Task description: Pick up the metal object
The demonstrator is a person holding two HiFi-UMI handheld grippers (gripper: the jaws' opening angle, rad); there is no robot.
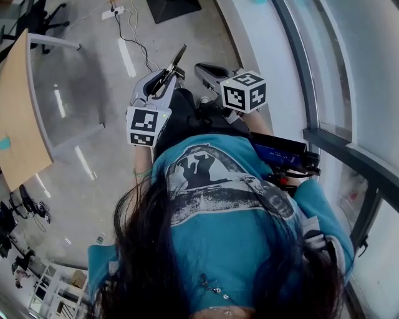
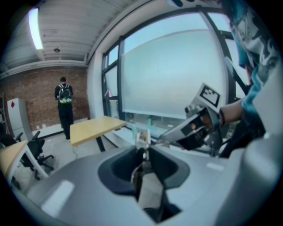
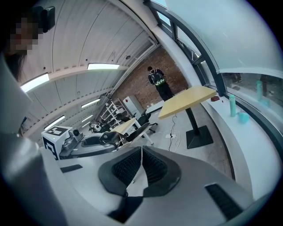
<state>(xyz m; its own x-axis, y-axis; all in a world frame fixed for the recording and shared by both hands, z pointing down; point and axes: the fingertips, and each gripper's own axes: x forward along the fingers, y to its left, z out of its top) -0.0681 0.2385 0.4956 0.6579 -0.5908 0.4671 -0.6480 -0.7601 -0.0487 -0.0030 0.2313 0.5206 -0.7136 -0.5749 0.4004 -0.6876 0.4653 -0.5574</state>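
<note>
- Wooden table (image 1: 17, 106): far left in the head view, pale top, nothing on the part that shows. A second table of the same kind (image 2: 93, 129) stands further off by the windows.
- Floor (image 1: 93, 93): smooth grey concrete, glossy. A cable runs across it to a power strip (image 1: 115, 11). Nothing is under the grippers to catch a drop.
- Room: open office with a brick wall (image 2: 40, 88), office chairs and ceiling strip lights. One person (image 2: 65, 108) stands well off, back turned.
- Left gripper (image 1: 169, 76): held up in front of the chest, jaws clamped on the metal object (image 1: 180, 55).
- Metal object: thin, flat and dark. It is pinched at its lower end, and most of its length sticks up and forward past the jaw tips. It is in the air, not on any surface.
- Handling, judged: light and stiff, unlikely to bend or break. Its smooth faces could slide or pivot between the pads, since the grip is near one end.
- A hold nearer the middle, pads flat on the broad faces, should be steadier. The edges may be sharp.
- Right gripper (image 3: 141, 153): just beside the left one, jaws closed together with nothing between them.
- Window wall (image 1: 349, 75): curved glazing in dark frames at far right, with a pale ledge (image 1: 262, 37) below.
</note>
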